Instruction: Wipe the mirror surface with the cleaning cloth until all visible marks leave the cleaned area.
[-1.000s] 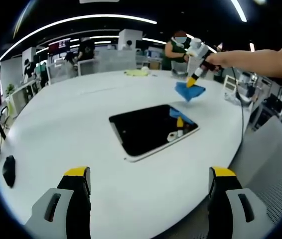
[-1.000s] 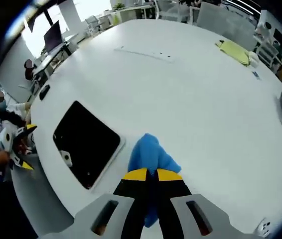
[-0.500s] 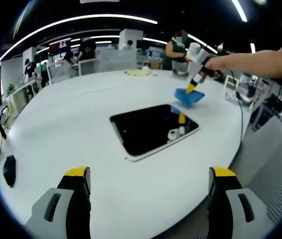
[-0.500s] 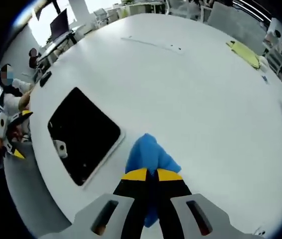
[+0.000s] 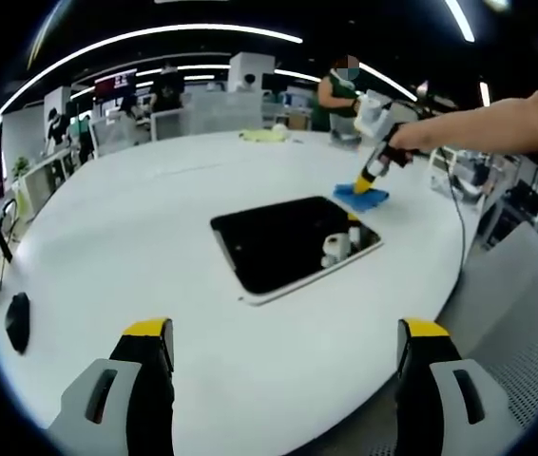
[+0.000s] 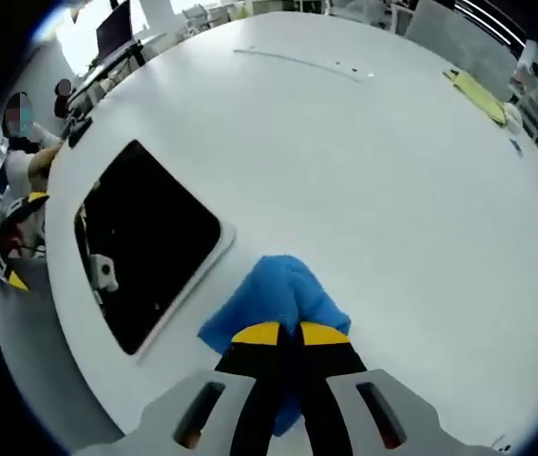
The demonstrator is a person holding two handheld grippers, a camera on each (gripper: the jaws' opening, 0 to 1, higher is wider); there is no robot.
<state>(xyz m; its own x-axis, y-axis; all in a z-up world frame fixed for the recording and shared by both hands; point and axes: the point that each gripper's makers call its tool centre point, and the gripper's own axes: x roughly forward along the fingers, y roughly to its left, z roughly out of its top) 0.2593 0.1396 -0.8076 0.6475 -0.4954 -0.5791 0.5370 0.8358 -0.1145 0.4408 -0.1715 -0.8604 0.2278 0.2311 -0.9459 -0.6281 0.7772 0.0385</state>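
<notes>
Blue microfibre cleaning cloth is clamped between the yellow-tipped jaws of the right gripper, which are pressed together on its near edge; the cloth spreads onto the round white counter just beside the mirror's near corner, apart from the glass. The dark rectangular mirror with a pale frame lies flat at about nine o'clock from the cloth in the right gripper view, and a small white reflection shows near its lower edge. In the left gripper view the same mirror sits at the middle of the counter, with the cloth at about one o'clock from it, resting on the counter under the right gripper, which a person's outstretched arm holds. The left gripper hovers over the near counter edge with its two jaws spread wide and nothing between them. A flat yellow-green item lies far off across the counter at about one o'clock, and a small black object rests at the counter's edge at about nine o'clock.
</notes>
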